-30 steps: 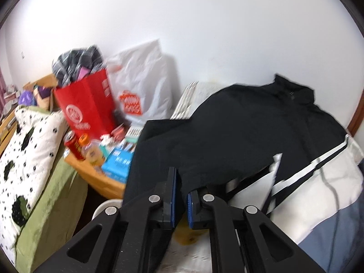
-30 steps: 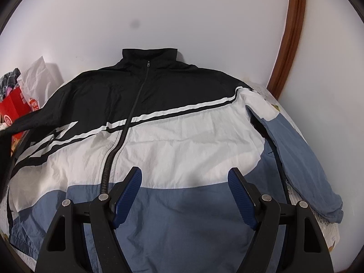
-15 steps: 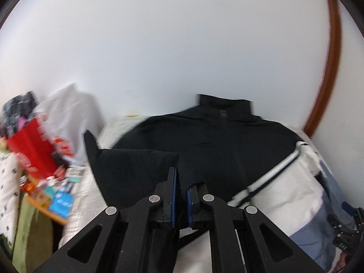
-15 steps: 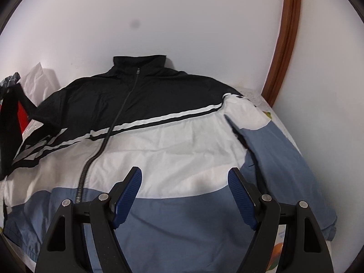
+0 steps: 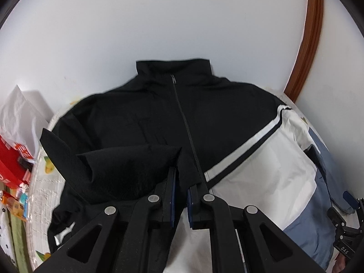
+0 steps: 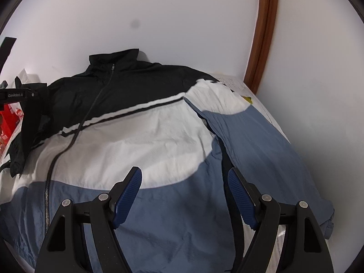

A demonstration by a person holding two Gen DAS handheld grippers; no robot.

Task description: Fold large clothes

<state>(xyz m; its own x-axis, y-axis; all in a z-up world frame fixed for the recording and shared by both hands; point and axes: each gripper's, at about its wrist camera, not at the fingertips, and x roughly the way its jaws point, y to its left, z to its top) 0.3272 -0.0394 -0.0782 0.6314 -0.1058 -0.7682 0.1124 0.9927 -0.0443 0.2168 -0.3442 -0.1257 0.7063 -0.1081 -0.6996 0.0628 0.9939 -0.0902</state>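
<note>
A black, white and blue zip jacket (image 5: 261, 163) (image 6: 159, 132) lies front up on the bed, collar toward the wall. My left gripper (image 5: 180, 190) is shut on the jacket's black sleeve (image 5: 127, 168) and holds it folded over the jacket's chest, near the zip. My right gripper (image 6: 184, 182) is open and empty, above the blue hem near the blue right sleeve (image 6: 261, 147). The left gripper also shows at the left edge of the right wrist view (image 6: 16, 95), and the right gripper at the right edge of the left wrist view (image 5: 348, 216).
A white wall runs behind the bed, with a brown wooden door frame (image 5: 304, 45) (image 6: 264, 34) at the right. A red bag (image 5: 11, 159) and a white plastic bag (image 5: 20, 118) stand with small clutter to the left of the bed.
My left gripper has swung right with the black sleeve, bringing it from the left side onto the jacket's chest. My right gripper has shifted slightly right and stayed open.
</note>
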